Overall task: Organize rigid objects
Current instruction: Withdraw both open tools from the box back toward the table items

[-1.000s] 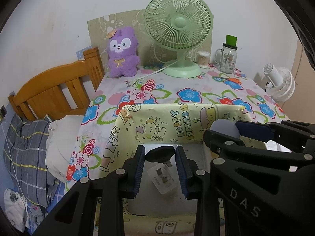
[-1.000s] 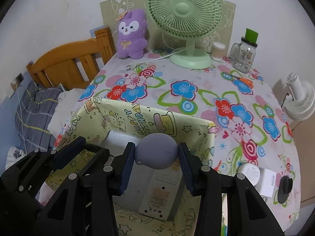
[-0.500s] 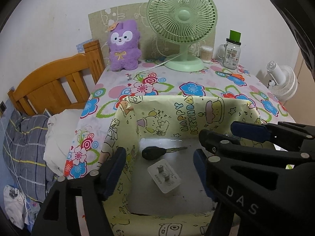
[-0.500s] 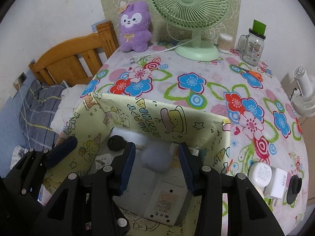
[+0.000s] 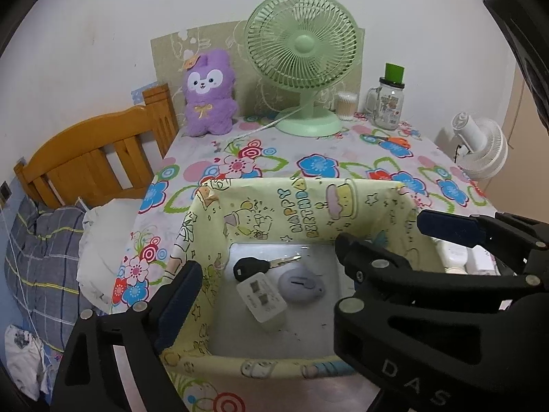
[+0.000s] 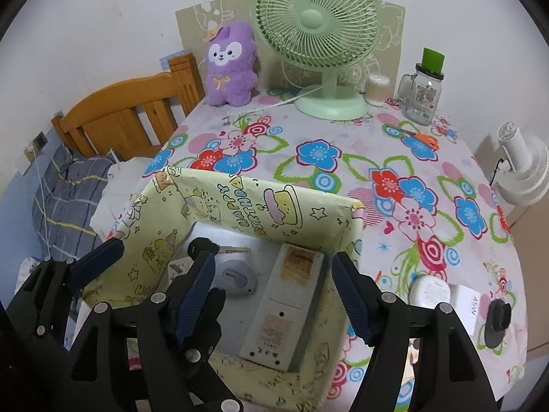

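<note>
A yellow cartoon-print box (image 5: 308, 202) stands on the flowered table; it also shows in the right wrist view (image 6: 260, 202). Inside lie a black-headed key (image 5: 252, 266), a white plug adapter (image 5: 262, 297), a grey-lilac mouse (image 5: 301, 283) and a long white power strip (image 6: 284, 304). The key (image 6: 202, 246) and mouse (image 6: 236, 276) also show in the right wrist view. My left gripper (image 5: 267, 274) is open and empty above the box. My right gripper (image 6: 272, 288) is open and empty above the box, its fingers (image 5: 449, 225) crossing the left wrist view.
Right of the box lie a white round case (image 6: 430, 292), a white charger (image 6: 468, 304) and a black knob (image 6: 497, 319). At the back stand a green fan (image 6: 322, 34), a purple plush (image 6: 230, 65), a glass jar (image 6: 422, 94) and orange scissors (image 6: 423, 139). A bed (image 6: 120, 120) is left.
My left gripper opened and let the key drop into the box. My right gripper opened and let the mouse drop beside it. Both grippers rose and drew back.
</note>
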`<state>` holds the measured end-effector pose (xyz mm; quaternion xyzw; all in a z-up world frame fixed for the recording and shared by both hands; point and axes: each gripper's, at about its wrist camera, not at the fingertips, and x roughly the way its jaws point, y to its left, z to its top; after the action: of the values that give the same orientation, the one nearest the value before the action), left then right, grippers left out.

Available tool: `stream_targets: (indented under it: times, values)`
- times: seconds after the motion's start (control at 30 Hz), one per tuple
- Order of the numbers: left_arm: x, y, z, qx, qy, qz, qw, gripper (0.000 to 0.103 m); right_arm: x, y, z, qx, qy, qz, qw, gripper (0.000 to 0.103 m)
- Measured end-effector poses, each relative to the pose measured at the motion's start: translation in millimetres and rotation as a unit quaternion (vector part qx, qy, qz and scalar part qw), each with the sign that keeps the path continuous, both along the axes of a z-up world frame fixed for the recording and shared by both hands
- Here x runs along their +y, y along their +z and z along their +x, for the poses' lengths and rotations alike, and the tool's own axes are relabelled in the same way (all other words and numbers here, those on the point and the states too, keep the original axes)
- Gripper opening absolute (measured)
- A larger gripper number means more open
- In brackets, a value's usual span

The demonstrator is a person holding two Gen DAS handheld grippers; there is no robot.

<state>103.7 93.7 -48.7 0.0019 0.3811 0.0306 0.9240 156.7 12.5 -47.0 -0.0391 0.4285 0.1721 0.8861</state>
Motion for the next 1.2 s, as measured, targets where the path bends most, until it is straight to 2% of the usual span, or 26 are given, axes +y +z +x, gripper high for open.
stream_targets:
  times: [0.47, 0.77, 0.9, 1.2]
  values:
    - [-27, 18, -26, -0.022, -0.012, 0.011, 0.9996, 0.100, -27, 17, -31, -0.027, -0.012, 0.005, 1.000, 0.078]
    - [-46, 24, -37, -0.032, -0.022, 0.019, 0.9991, 0.102, -48, 27, -46, -0.043, -0.026, 0.007, 0.999, 0.081]
    - [-55, 25, -41, -0.033, -0.026, 0.019, 0.9989, 0.103, -58, 29, -53, -0.049, -0.033, 0.007, 0.998, 0.086]
    - [-74, 31, -49, -0.041, -0.039, 0.020, 0.9982, 0.103, -79, 35, -65, -0.063, -0.045, 0.009, 0.997, 0.087]
